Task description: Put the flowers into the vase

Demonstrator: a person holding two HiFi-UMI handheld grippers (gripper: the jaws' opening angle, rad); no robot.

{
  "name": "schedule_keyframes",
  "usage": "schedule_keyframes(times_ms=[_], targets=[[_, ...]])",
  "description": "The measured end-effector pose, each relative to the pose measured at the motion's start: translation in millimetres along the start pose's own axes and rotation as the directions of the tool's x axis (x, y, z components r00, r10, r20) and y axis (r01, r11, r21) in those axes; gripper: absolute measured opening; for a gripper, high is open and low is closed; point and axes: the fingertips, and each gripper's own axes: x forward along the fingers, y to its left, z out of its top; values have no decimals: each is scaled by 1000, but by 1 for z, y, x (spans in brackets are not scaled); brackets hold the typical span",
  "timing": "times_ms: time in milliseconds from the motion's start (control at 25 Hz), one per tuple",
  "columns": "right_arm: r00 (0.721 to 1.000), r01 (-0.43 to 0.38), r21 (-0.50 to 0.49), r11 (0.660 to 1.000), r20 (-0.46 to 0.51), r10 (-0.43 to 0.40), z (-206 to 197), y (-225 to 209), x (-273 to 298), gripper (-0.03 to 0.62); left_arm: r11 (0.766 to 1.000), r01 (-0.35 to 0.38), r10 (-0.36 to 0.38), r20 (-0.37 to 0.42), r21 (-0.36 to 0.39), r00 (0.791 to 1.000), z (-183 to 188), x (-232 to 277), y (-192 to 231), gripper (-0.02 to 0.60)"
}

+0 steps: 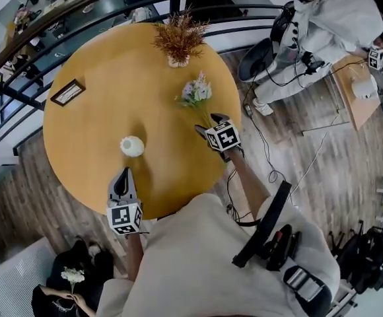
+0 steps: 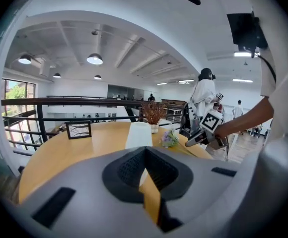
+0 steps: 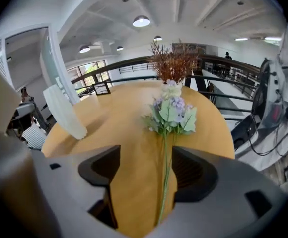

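Beige shirt [image 1: 198, 263], black strap [image 1: 264, 223]; grey left gripper [image 1: 123, 176] and right gripper [image 1: 208, 125] bear marker cubes [image 1: 223, 136].

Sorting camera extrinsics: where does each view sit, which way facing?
Head view: on the head, steeply down at table, both forearms, left gripper, right gripper.
Left gripper view: along its shut jaws, across table toward vase; right forearm shows.
Right gripper view: down its open jaws at flowers.
Shared: all show vase, flowers.
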Motion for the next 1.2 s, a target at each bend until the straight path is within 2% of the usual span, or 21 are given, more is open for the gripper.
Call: schedule_keyframes(times_ms=[160,360,560,720,760,880,920,960,1040,1200], targets=[[995,23,13,1000,-101,-22,-4,-24,36,361,999,-42,42,2,-6,999,6,1,16,6],[983,82,43,996,-170,-73,-3,-51,60,360,996,-83,83,-10,-17,996,7,-6,21,6],[972,94,30,995,-219,-85,-4,-62,75,360,994,-109,108,-25,-25,994,3,-10,25,6],[972,97,34,995,-218,-88,-6,-66,78,356,993,-117,116,-28,-24,993,5,-9,27,6],[974,98,36,995,-211,-88,-5,-66,77,344,993,-118,117,-28,-24,993,5,-9,27,6],[979,87,26,996,-188,-81,-3,-59,77,188,994,-110,109,-28,-26,994,4,-7,26,6],[980,84,24,996,-181,-78,-2,-56,78,97,994,-106,105,-28,-25,994,3,-6,25,6],[982,82,23,996,-175,-77,-2,-53,79,57,994,-102,102,-27,-24,994,3,-6,23,6],[983,84,11,996,-162,-81,-3,-49,81,23,995,-100,99,-23,-24,995,4,-4,22,6],[987,92,4,996,-129,-91,-3,-50,79,15,995,-100,99,-20,-18,995,5,-5,23,6]])
